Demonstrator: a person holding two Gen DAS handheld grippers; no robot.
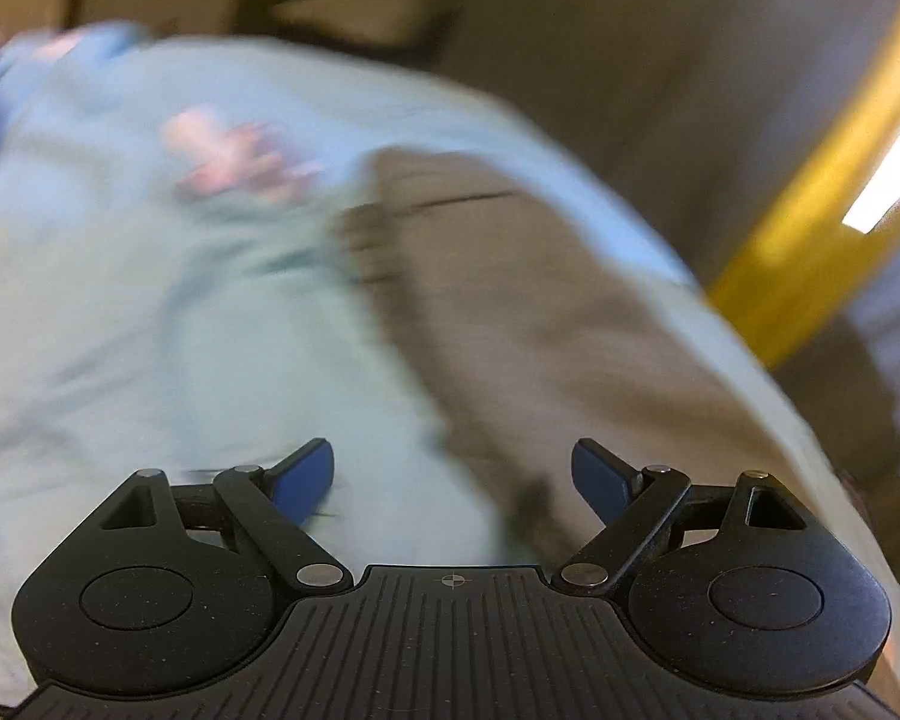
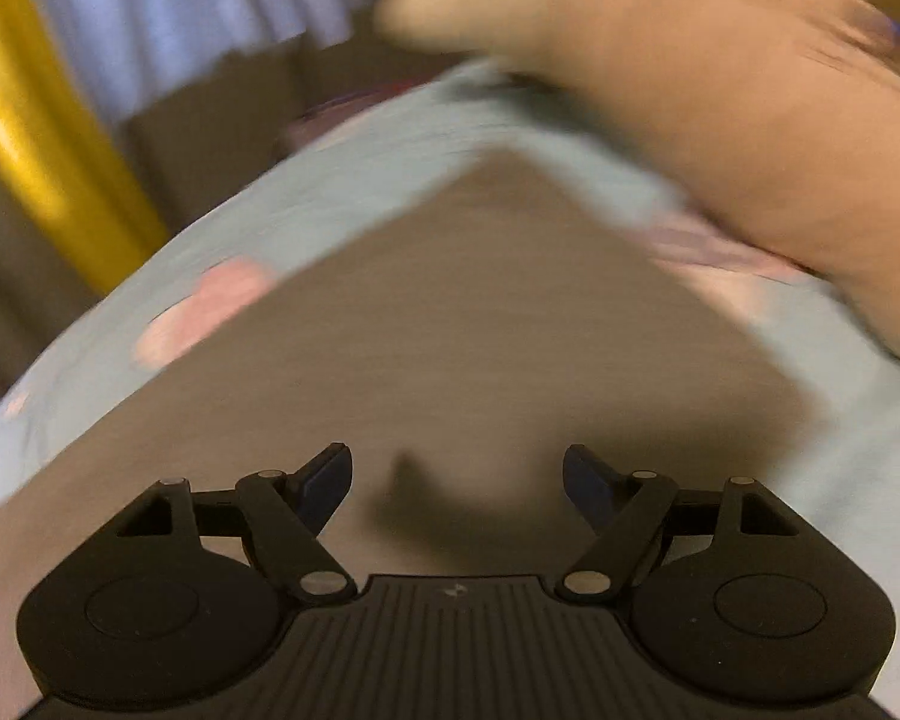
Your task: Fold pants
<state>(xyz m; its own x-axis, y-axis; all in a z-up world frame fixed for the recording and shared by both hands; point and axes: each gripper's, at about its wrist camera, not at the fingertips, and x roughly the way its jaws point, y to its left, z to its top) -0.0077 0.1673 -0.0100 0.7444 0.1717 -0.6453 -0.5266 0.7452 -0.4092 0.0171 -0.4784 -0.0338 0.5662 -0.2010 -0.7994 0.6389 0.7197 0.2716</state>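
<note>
Currently, your stock:
Pants (image 2: 450, 324): lie directly beneath right hand-held gripper (image 2: 457, 483), released.
Left hand-held gripper (image 1: 453, 477): released, over their edge.

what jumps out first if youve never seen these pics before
The taupe pants fill the middle of the right wrist view, spread on a pale blue sheet with pink prints. The right gripper hangs open and empty over them, and a yellow post stands at the bed's edge.
</note>
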